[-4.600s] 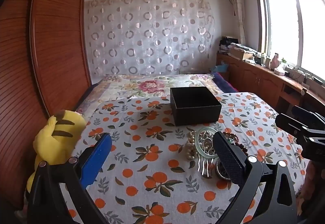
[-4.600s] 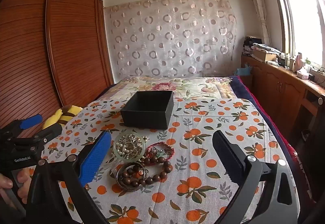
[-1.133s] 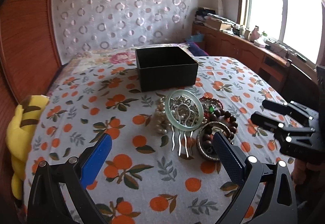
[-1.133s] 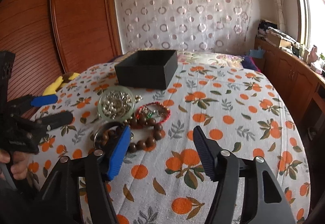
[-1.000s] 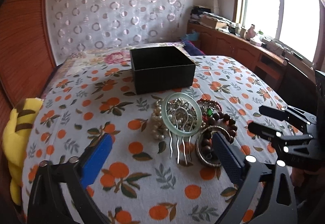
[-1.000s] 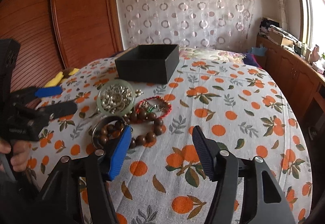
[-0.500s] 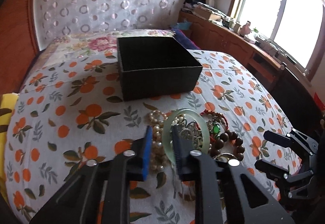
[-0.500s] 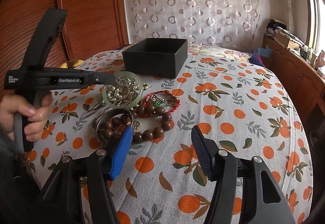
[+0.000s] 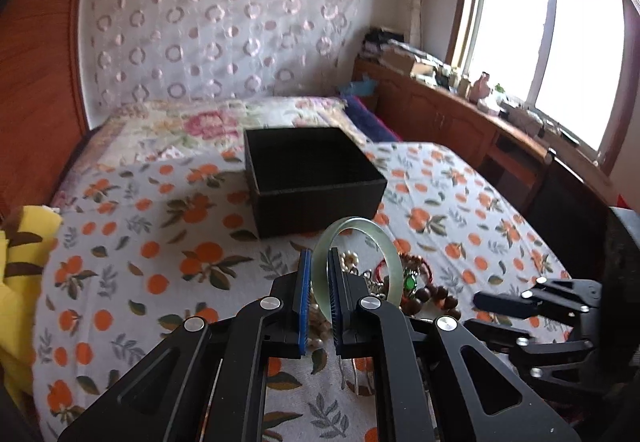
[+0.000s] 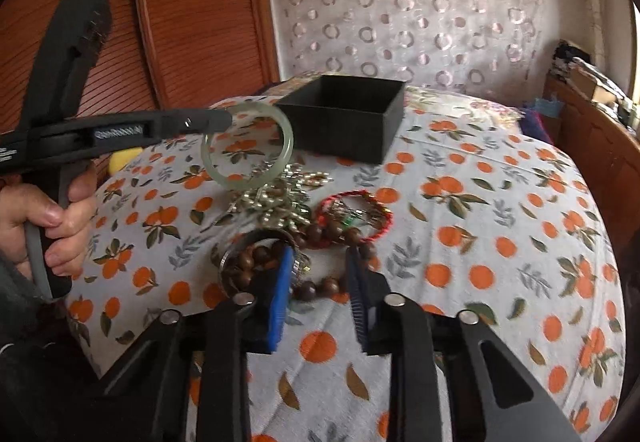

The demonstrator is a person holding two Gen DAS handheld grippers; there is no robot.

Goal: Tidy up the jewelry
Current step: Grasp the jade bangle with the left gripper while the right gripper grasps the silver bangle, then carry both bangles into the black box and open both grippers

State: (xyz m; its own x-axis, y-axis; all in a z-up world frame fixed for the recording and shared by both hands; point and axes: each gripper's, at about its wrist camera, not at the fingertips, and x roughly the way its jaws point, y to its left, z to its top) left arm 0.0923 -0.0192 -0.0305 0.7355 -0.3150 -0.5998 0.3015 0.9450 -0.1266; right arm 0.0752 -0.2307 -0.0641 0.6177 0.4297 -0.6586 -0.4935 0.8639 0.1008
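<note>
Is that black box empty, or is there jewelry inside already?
Seemingly empty: the black box shows only dark interior; its near corner stays hidden. The jade bangle is outside, held.

"GenRobot.AI" on left tool [image 10: 224, 120]

Both wrist cams face headboard, close over bedspread [image 9: 160, 242], sharing box [image 10: 344, 113].

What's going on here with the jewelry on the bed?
A person is sorting jewelry. The left hand-held gripper is shut on the pale green bangle, lifted above the pile near the open black box. The right hand-held gripper is open, straddling the brown bead bracelet on the orange-print bedspread.
</note>
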